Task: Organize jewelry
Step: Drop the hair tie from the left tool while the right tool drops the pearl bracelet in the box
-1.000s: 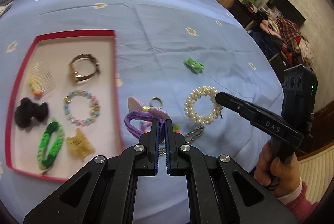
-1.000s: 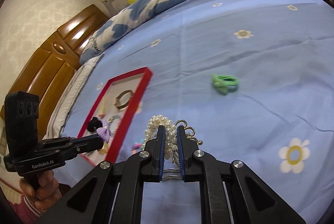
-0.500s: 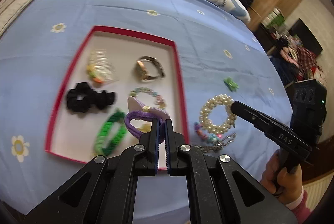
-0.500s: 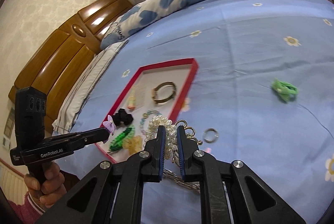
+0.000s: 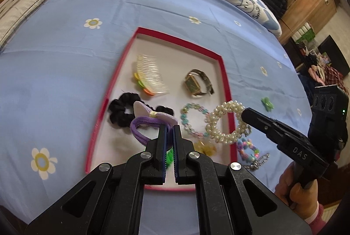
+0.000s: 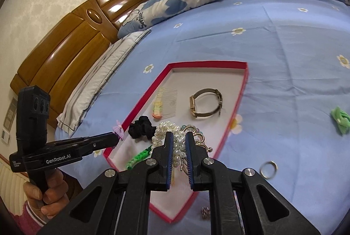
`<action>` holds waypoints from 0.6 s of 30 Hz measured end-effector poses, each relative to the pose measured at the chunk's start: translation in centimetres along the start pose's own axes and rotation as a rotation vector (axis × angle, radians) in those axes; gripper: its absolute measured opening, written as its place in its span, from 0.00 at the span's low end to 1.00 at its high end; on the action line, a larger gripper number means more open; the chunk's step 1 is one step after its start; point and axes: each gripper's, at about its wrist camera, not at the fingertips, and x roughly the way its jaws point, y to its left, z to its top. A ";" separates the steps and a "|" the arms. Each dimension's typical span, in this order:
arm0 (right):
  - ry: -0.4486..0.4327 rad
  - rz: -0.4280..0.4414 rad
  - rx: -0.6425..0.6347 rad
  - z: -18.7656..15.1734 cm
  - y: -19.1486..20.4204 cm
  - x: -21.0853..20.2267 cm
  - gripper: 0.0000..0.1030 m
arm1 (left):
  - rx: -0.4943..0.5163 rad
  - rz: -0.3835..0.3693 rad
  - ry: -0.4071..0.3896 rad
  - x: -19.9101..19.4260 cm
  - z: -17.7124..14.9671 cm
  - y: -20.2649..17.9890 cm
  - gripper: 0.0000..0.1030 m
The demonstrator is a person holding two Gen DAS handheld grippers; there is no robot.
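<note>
1. my left gripper [image 5: 168, 128] had its jaws pinched nearly together on a purple fabric hair tie with a soft bow [image 5: 151, 120], which hung over the shallow red-rimmed tray with a white floor [image 5: 223, 68], above a black ruffled scrunchie [image 5: 119, 110].
2. my right gripper [image 6: 179, 141] was clamped on a chunky bracelet of glossy white pearl beads [image 5: 225, 121]; the loop stuck out past the fingertips over the tray's right rim.
3. in the tray lay a clear toothed plastic comb [image 5: 151, 75], a gold square-faced watch with a mesh strap [image 5: 198, 81], a pastel bead bracelet [image 5: 193, 118], a green braided band [image 6: 137, 156] and a yellow translucent claw clip [image 5: 205, 148].
4. on the blue flowered bedsheet [image 5: 65, 64], beyond the tray's right edge, sat a green bow clip [image 5: 267, 103], a small multicoloured bead bracelet [image 5: 247, 148] and a silver ring [image 6: 268, 169].
5. the tray's far half, past the comb and watch, was bare white floor.
</note>
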 end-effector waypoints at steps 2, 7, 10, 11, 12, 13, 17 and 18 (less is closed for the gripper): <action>0.011 -0.003 -0.002 0.2 0.1 1.0 0.10 | 0.001 0.009 0.002 0.4 0.4 0.3 0.04; 0.037 -0.019 -0.009 0.6 0.2 3.3 0.10 | 0.015 0.040 0.016 2.1 1.3 0.6 0.04; 0.058 -0.040 -0.025 0.6 0.3 4.5 0.10 | 0.027 0.059 0.037 3.3 1.6 0.6 0.04; 0.068 -0.045 -0.028 0.6 0.3 5.0 0.10 | 0.030 0.066 0.043 3.7 1.5 0.6 0.04; 0.076 -0.053 -0.032 0.6 0.2 5.4 0.10 | 0.036 0.077 0.050 4.1 1.5 0.6 0.04; 0.085 -0.062 -0.037 0.5 0.2 5.8 0.10 | 0.042 0.084 0.055 4.3 1.4 0.5 0.04; 0.105 -0.074 -0.043 0.3 0.0 6.7 0.11 | 0.050 0.099 0.078 5.3 1.1 0.5 0.04; 0.109 -0.077 -0.047 0.3 0.0 6.9 0.11 | 0.049 0.099 0.082 5.4 1.0 0.5 0.04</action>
